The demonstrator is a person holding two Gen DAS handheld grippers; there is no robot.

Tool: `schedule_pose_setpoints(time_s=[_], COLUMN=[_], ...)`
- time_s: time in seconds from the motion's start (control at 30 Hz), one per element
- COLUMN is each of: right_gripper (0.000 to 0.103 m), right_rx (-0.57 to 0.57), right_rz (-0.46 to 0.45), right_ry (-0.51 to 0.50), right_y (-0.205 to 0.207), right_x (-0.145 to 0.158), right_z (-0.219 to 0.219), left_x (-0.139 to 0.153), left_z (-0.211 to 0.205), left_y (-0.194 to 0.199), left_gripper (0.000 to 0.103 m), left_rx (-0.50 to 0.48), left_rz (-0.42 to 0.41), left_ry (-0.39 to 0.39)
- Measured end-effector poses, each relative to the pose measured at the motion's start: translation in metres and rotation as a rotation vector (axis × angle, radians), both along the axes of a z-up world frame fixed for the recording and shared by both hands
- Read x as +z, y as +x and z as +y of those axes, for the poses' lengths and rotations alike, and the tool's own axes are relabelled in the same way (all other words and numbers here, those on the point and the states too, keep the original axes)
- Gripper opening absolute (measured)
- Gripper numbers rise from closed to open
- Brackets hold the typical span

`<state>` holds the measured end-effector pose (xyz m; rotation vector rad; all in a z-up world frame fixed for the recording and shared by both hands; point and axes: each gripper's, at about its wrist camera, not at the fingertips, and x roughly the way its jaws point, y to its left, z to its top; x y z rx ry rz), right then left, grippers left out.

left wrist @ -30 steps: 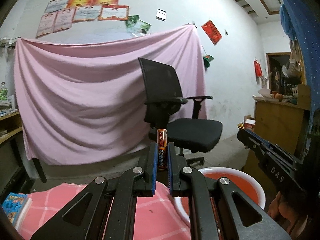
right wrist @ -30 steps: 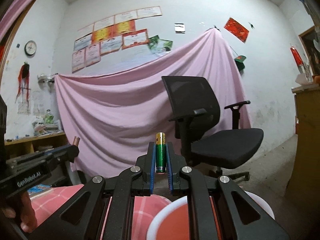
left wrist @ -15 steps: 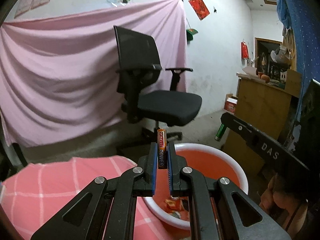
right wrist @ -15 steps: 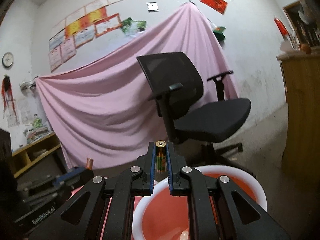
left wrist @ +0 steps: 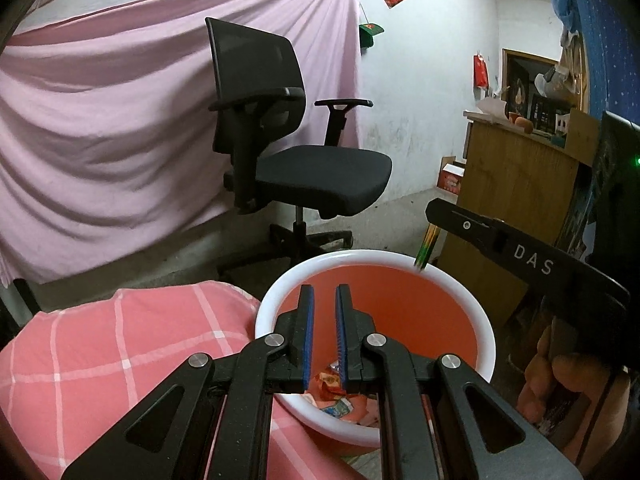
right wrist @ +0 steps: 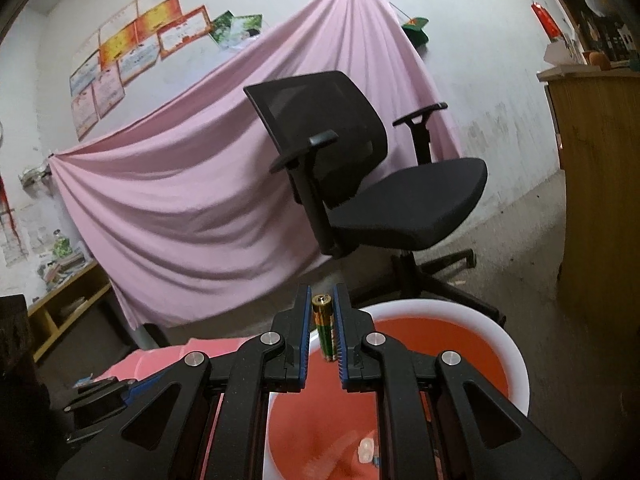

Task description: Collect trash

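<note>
Item: green battery (right wrist: 322,330). We are finding it gripped between the blue pads of the right gripper (right wrist: 322,292), whose jaws are clenching it from both sides. Its long axis is standing roughly upright and crossing the line of the fingers, with the gold-capped end showing uppermost. From the left wrist it is leaning slightly, and its lower end is hanging just over the far rim of the basin (left wrist: 486,344).

Item: left gripper (left wrist: 325,292). We are seeing it poised over the near side of the basin, with its jaws drawn almost together and gripping nothing.

Item: basin, white outside and red inside. It is holding crumpled wrappers (left wrist: 340,396) at its bottom, below the left jaws, and a small pale scrap (right wrist: 366,448) that we cannot identify.

Item: pink checked cloth (left wrist: 120,360). It is lying to the left of the basin and touching its wall.

Item: black office chair (left wrist: 320,176). It is standing beyond the basin, well apart from it, with a pink sheet (left wrist: 100,140) hanging behind it.

Item: wooden cabinet (left wrist: 512,184). It is standing to the right of the basin and beyond it, behind the right gripper.

Item: hand (left wrist: 560,380). It is holding the right gripper's handle, to the right of the basin.
</note>
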<state>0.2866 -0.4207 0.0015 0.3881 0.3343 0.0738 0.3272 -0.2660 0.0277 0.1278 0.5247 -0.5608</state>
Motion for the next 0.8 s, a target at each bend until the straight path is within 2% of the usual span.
schedule_pose_setpoints(time_s=[0.13,0.3,0.8], right_gripper=[0.011,0.02,0.021], right_rx=[-0.003,-0.005,0.002], right_rz=[0.013,0.016,0.017], right_ry=[0.003,0.006,-0.01], right_y=[0.001,0.001,0.002], right_x=[-0.002,-0.003,-0.003], right_z=[-0.002,-0.003,-0.002], left_x=[-0.003,-0.004,0.003], left_z=[0.003,0.009,0.024], left_y=[-0.001,0.001,-0.007], left_gripper=[0.008,0.008,0.008], left_rx=[0.008,0.021,0.062], left_rz=[0.004,0.008,-0.003], left_ry=[0.0,-0.003,-0.007])
